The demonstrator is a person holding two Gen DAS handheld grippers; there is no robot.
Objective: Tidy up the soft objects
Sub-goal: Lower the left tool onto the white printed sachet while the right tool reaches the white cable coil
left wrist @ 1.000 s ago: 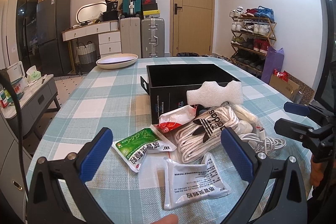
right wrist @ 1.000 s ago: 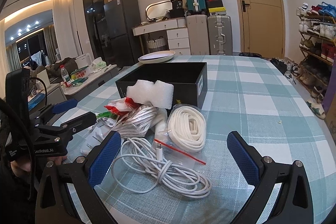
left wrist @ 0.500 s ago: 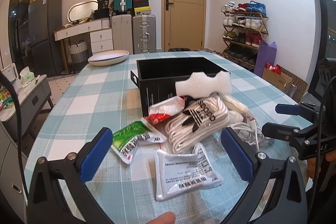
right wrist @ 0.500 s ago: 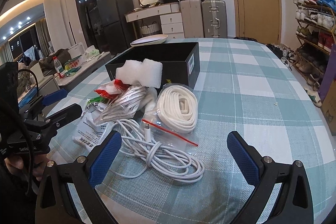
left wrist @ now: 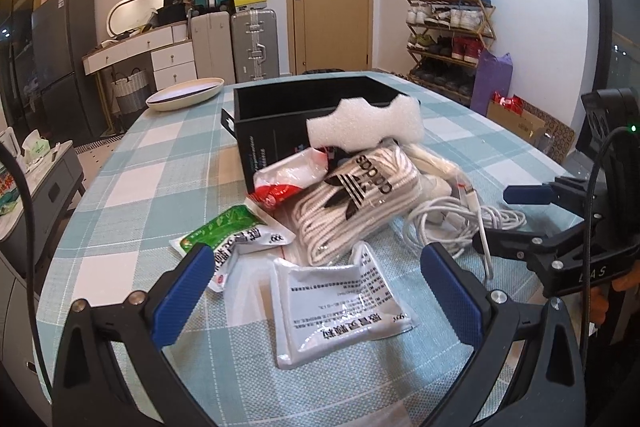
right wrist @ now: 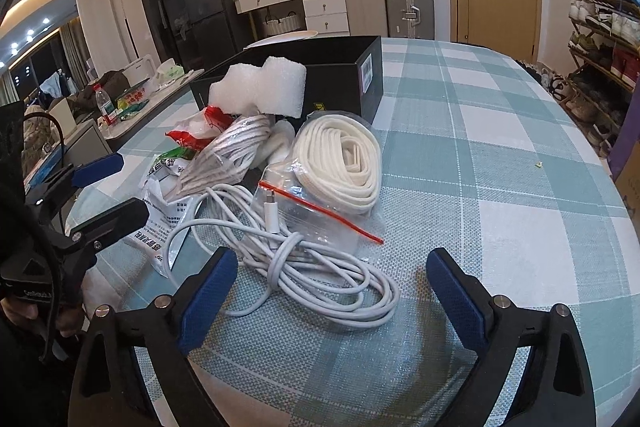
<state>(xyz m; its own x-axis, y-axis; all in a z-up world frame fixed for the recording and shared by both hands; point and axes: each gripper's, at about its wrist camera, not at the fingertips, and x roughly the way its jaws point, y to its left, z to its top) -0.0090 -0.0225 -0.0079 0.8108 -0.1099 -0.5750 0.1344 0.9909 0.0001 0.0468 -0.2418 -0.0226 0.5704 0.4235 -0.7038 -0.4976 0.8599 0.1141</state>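
- The right gripper (right wrist: 328, 291) has sunk toward the coiled white charging cable (right wrist: 296, 259); its jaws are closing, wide apart, cable untouched.
- The left gripper (left wrist: 316, 279) stays wide apart above the white printed sachet (left wrist: 344, 303).
- The open black cardboard box (left wrist: 280, 131), behind the cable, shows nothing inside.

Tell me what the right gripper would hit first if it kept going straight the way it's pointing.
Most likely the coiled white cable, lying on the table between and just ahead of the right gripper, whose jaws are closing with nothing clamped yet. Depth is hard to judge.
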